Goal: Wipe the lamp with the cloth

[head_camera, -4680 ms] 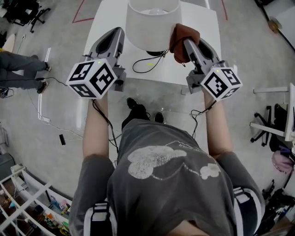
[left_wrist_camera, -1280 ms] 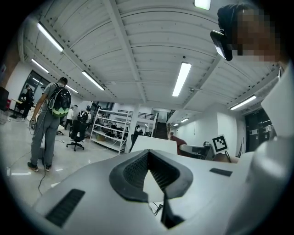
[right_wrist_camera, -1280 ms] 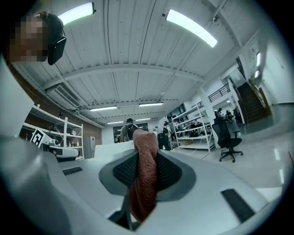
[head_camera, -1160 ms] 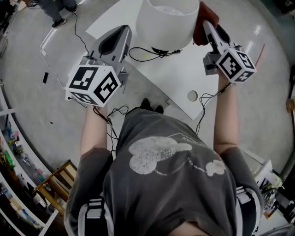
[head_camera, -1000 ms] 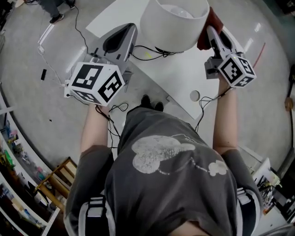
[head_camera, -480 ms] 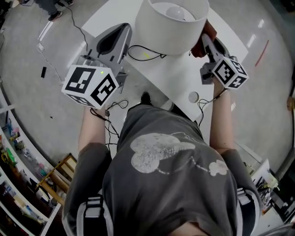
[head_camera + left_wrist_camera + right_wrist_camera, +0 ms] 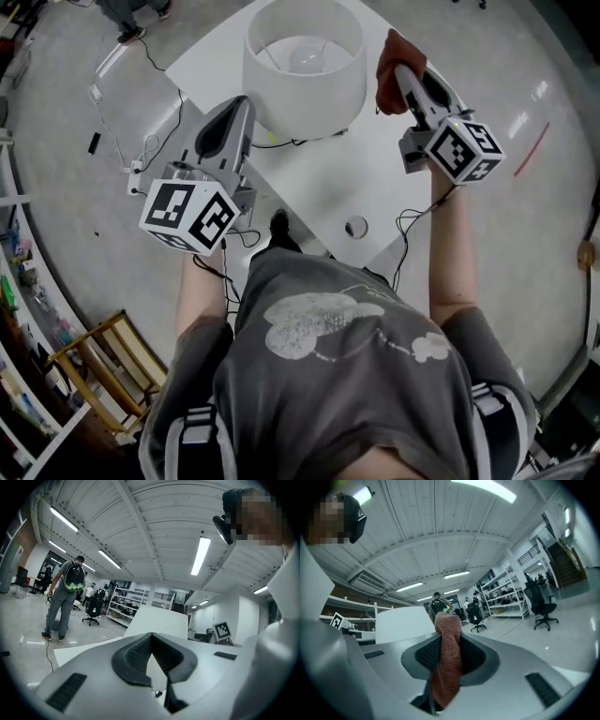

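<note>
l gripper (image 7: pixel 240 105): jaws closed on nothing (own view: pads meet, only table (image 7: pixel 356 173) showing behind). tip near shade's (image 7: pixel 265 82) lower-left edge, contact unclear.
lamp (image 7: pixel 309 94): upright at far end of the white table, between the two grippers. head view looks down the open top, bulb (image 7: pixel 307 58) visible.
cloth (image 7: pixel 389 58): rust-brown, just right of the shade, sticking out past the r jaw tips.
r gripper (image 7: pixel 400 72): clamped on the cloth, which fills the jaw gap in its own view.
changed: 0.5 s ago the cloth was tucked against the shade's right side. now a thin strip of table shows between them in head view, so it looks lifted off. l gripper sits lower beside the shade than then.
means: prob. end of one stroke on the right flank, or a reposition. wiping paused, not clearly finished; rest of the shade likely still to do.
cloth axis: folded into a strip, long axis along the r jaws, free end pointing away from the person.
lamp axis: vertical, opening up toward the camera.
</note>
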{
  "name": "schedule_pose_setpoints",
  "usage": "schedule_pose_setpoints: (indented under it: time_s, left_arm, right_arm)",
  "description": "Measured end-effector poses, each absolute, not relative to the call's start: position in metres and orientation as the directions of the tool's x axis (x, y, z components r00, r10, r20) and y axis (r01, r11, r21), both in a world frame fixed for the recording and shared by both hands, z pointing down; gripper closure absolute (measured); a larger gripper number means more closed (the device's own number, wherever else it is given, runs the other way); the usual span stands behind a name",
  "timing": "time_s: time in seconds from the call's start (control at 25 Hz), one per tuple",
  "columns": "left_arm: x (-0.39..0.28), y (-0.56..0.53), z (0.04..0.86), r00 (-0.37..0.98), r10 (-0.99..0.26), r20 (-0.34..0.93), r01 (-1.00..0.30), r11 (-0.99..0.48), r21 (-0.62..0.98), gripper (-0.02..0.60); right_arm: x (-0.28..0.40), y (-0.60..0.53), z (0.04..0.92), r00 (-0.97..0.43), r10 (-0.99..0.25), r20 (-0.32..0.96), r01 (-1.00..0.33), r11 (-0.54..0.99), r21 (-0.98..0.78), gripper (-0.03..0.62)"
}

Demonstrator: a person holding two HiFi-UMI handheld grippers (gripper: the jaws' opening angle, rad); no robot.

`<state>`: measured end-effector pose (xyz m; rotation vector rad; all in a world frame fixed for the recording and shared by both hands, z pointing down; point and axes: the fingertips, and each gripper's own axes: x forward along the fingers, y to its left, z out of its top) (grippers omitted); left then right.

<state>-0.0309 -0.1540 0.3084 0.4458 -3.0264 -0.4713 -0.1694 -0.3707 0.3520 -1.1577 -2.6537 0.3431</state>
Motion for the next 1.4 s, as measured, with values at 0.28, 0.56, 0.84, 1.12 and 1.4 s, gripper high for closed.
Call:
schedule_pose_setpoints:
  time_s: [0.28, 0.56, 0.84, 1.12, 1.4]
  left_arm:
    - [-0.023, -0.177, 0.295, -0.977, -0.215, -0.017, -0.21, 0.934, 0.291, 0.574]
    - [-0.008, -0.194, 0.276, -0.985, -0.169, -0.032, -0.172, 0.948, 0.266, 0.574]
    - [0.009, -0.198, 0.294, -0.993, -0.119, -0.014, -0.117, 0.947, 0.297, 0.574]
    - [0.046, -0.214, 0.316, -0.996, -0.083, 0.015, -0.074, 0.944, 0.322, 0.574]
    - [0.061, -0.219, 0.313, -0.998, -0.065, 0.017, -0.056, 0.944, 0.326, 0.574]
  right_arm:
    - [-0.188, -0.331, 0.296, -0.519, 0.854, 0.027, 0.838, 0.515, -0.179, 0.508]
    - [-0.186, -0.319, 0.296, -0.466, 0.884, 0.042, 0.871, 0.466, -0.156, 0.508]
    - [-0.184, -0.328, 0.356, -0.462, 0.876, 0.138, 0.847, 0.482, -0.222, 0.508]
    - [-0.15, -0.354, 0.402, -0.456, 0.865, 0.21, 0.823, 0.499, -0.271, 0.508]
    - [-0.133, -0.369, 0.399, -0.456, 0.861, 0.224, 0.822, 0.504, -0.266, 0.508]
